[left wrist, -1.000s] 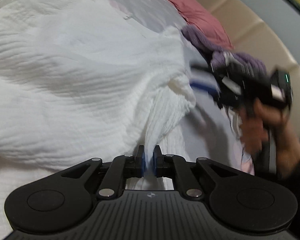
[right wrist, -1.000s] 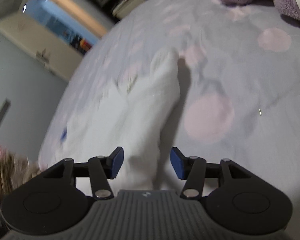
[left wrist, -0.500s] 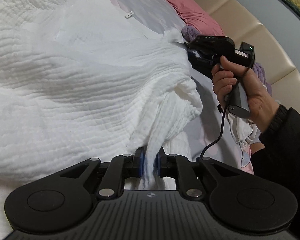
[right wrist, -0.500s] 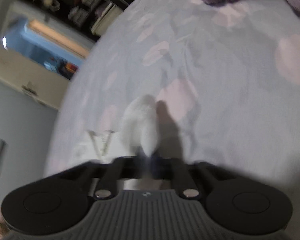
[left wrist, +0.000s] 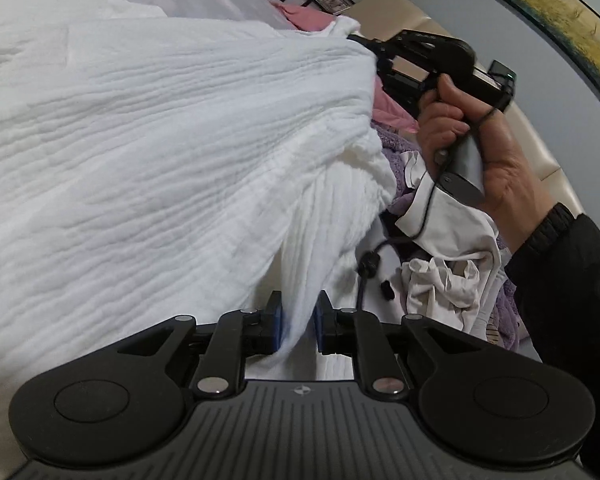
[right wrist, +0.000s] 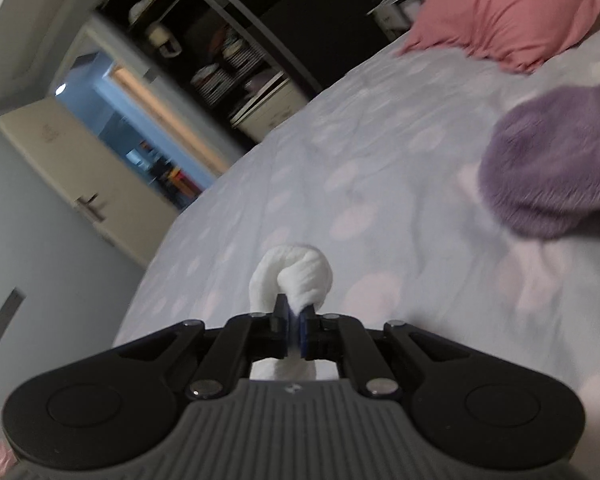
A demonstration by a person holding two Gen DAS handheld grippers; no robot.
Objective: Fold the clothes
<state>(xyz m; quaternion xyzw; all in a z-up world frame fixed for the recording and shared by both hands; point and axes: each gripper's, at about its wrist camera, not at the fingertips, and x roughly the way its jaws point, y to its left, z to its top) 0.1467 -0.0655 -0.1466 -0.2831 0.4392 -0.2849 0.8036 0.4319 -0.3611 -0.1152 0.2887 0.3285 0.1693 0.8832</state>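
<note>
both claws, left and right, clamped on white garment stretched between them

No legible text or labels.

Two black two-finger grippers: the left gripper with jaws closed onto cloth, the right gripper likewise clamped. One large white crinkled-cotton garment, pinched at two points, a rolled tuft of it showing in the right wrist view. One bare hand with one dark sleeve. One pink pillow. One fuzzy purple garment. One crumpled smooth white garment. One pale blue bedsheet with pink spots. One beige padded headboard. One framed yellow landscape picture. One open cream door. One dark shelving unit.
</note>
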